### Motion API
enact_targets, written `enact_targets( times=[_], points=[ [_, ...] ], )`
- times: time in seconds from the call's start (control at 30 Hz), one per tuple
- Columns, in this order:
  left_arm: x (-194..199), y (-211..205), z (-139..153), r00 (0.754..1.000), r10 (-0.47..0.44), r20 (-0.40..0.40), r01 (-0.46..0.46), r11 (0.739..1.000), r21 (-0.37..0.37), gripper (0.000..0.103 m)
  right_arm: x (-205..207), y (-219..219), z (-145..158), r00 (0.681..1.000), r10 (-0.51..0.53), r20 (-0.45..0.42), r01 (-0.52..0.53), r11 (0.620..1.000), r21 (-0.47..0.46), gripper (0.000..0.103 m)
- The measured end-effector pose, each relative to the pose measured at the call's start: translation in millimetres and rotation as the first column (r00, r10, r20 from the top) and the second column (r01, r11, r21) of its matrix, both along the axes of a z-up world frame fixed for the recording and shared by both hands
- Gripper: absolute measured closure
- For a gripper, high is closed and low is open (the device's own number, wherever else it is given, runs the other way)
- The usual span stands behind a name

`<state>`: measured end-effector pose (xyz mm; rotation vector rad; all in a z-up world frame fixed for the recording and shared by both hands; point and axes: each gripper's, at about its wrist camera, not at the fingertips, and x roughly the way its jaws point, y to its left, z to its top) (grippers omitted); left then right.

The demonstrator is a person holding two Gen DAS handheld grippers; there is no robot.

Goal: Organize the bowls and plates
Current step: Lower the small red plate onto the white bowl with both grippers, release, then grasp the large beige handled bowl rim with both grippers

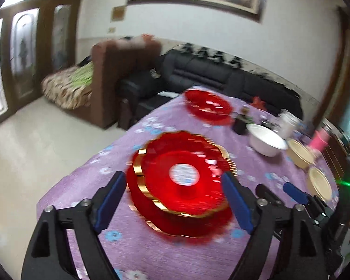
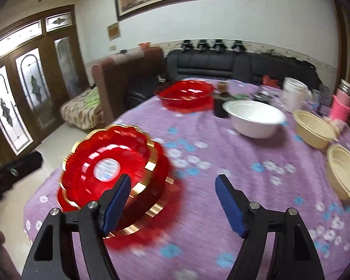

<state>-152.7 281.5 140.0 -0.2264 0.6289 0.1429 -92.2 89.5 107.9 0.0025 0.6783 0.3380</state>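
While the stack of red plates (image 1: 182,186) sits near the front edge of the tabletop (image 2: 198,221), its upper gold-rimmed plate looks skewed on the one below rather than nested flat, though motion blur makes the exact seating hard to read. Both tongs stand open and hold nothing: the left tongs (image 1: 175,198) frame the stack from either side without touching it, and the right tongs (image 2: 172,200) hang just right of the stack, the near pad in front of its rim. Farther back from the stack lies another red plate (image 2: 186,93), near the far edge. To the right of the stack, well apart, sit a white bowl (image 2: 254,119) and two beige bowls (image 2: 315,128), the nearer one (image 2: 345,172) close to the right edge. Small dark jars and a white container crowd the far right. The chief risk, judging from this, is the skewed upper plate: a nudge from either pad could slide it off toward the tabletop's front edge. The plates look glossy and hard, so a pinch on the scalloped rim might slip. Reaching for the bowls could also clip the jars behind them.
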Motion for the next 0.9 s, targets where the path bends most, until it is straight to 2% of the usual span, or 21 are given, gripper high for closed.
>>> enact_targets(
  times=[0.2, 0.3, 0.4, 0.5, 0.63, 0.67, 0.77, 0.8, 0.9],
  points=[
    [1, -62, 0, 0.985, -0.169, -0.026, 0.169, 0.985, 0.032, 0.015, -4, -94, -12, 0.99, -0.101, -0.098, 0.102, 0.995, 0.004, 0.024],
    [4, -83, -4, 0.977, -0.208, -0.047, 0.209, 0.977, 0.037, 0.015, 2, -162, -8, 0.966, -0.236, -0.106, 0.239, 0.971, 0.012, 0.024],
    [4, -104, -5, 0.971, -0.232, -0.062, 0.235, 0.971, 0.045, 0.015, 10, -236, -5, 0.904, -0.411, -0.117, 0.418, 0.907, 0.044, 0.024],
    [4, -122, -3, 0.965, -0.254, -0.064, 0.258, 0.964, 0.062, 0.015, 24, -305, -8, 0.818, -0.557, -0.14, 0.569, 0.819, 0.068, 0.024],
    [13, -146, -3, 0.954, -0.283, -0.097, 0.291, 0.954, 0.072, 0.015, 48, -353, -23, 0.752, -0.641, -0.153, 0.65, 0.759, 0.018, 0.025],
    [15, -151, -4, 0.951, -0.288, -0.109, 0.297, 0.952, 0.072, 0.015, 54, -364, -30, 0.74, -0.651, -0.17, 0.663, 0.748, 0.019, 0.028],
    [27, -169, -8, 0.939, -0.313, -0.146, 0.326, 0.942, 0.076, 0.015, 61, -386, -48, 0.728, -0.641, -0.243, 0.675, 0.733, 0.088, 0.042],
    [32, -175, -9, 0.933, -0.324, -0.155, 0.337, 0.939, 0.068, 0.015, 63, -391, -53, 0.733, -0.626, -0.268, 0.669, 0.734, 0.117, 0.05],
    [53, -192, -14, 0.918, -0.355, -0.178, 0.364, 0.931, 0.019, 0.015, 75, -393, -65, 0.77, -0.547, -0.328, 0.621, 0.761, 0.187, 0.06]
  ],
)
